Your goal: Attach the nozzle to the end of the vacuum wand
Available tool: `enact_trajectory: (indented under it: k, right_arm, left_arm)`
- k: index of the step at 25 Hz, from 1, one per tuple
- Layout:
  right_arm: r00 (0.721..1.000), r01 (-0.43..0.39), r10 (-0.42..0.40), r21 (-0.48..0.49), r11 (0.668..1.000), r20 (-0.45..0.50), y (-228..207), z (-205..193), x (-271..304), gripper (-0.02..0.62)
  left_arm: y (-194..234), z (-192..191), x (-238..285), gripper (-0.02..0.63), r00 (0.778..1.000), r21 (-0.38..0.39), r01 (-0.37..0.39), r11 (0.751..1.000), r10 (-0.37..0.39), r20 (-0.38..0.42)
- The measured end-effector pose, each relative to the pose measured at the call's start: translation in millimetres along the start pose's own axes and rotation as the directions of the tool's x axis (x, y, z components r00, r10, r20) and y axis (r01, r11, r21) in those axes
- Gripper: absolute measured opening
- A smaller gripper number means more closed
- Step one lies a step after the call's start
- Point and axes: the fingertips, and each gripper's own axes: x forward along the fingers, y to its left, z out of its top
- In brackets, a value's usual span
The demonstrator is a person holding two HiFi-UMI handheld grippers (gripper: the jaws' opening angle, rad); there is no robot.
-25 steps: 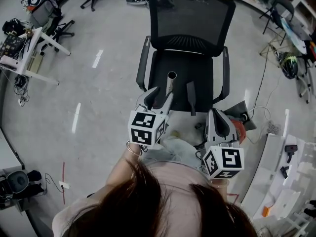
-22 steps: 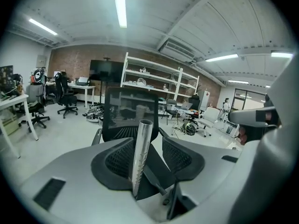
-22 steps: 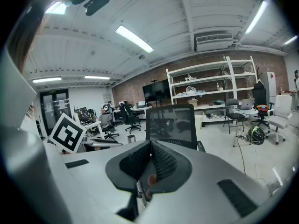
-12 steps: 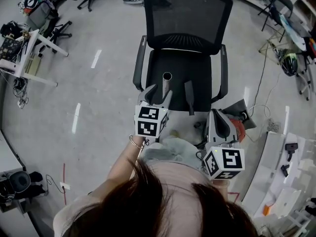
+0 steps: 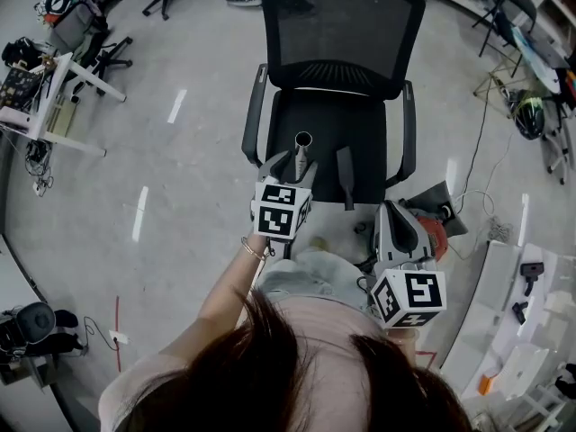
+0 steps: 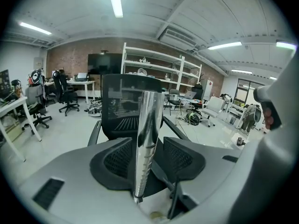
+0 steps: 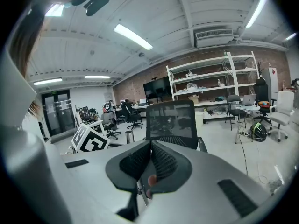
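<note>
A silver vacuum wand (image 5: 301,154) stands upright in front of the black office chair (image 5: 342,34), open end up. My left gripper (image 5: 290,166) is open, and the wand (image 6: 148,125) rises between its two black pads with a gap on each side. A dark narrow nozzle-like piece (image 5: 346,176) lies on the chair seat just right of the wand. My right gripper (image 5: 399,216) is held low at the right, shut with nothing seen between its jaws. In the right gripper view (image 7: 151,164) the left gripper's marker cube (image 7: 91,142) and the wand's top (image 7: 130,135) show at the left.
A red and grey vacuum body (image 5: 434,232) sits on the floor beside my right gripper, with a cable (image 5: 477,151) trailing to the right. Desks and other chairs (image 5: 54,79) stand at the far left; white shelving (image 5: 522,331) is at the lower right.
My left gripper has moved forward and down to the wand, so the tube now stands between its jaws. The right gripper has stayed put.
</note>
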Motion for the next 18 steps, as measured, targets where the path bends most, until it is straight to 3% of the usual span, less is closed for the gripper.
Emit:
enact_trajectory:
  k: [18]
  right_arm:
    - [0.999,0.037,-0.036,0.023,0.999,-0.025,-12.1,-9.2,-1.3,0.025]
  left_arm:
    - [8.2,-4.1,26.9,0.198,0.999,0.03,-0.046,0.998,0.047,-0.014]
